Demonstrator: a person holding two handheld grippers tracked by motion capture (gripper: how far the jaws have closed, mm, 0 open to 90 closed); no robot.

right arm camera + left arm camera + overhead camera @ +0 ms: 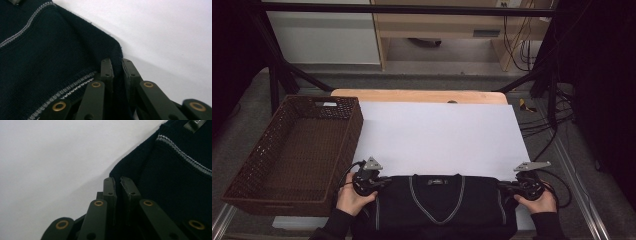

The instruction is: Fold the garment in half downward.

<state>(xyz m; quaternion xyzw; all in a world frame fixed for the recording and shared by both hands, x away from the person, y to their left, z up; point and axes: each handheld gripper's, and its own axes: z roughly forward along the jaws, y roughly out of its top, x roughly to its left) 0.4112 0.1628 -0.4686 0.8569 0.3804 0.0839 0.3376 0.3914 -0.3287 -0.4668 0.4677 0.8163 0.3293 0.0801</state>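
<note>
Sweater: dark navy knit V-neck sweater (437, 202) lying at white sheet's (437, 135) near edge | left gripper (117, 181), right gripper (115, 62): we are pinching both shoulders shut | next: we are lifting evenly, keeping fabric taut.
</note>
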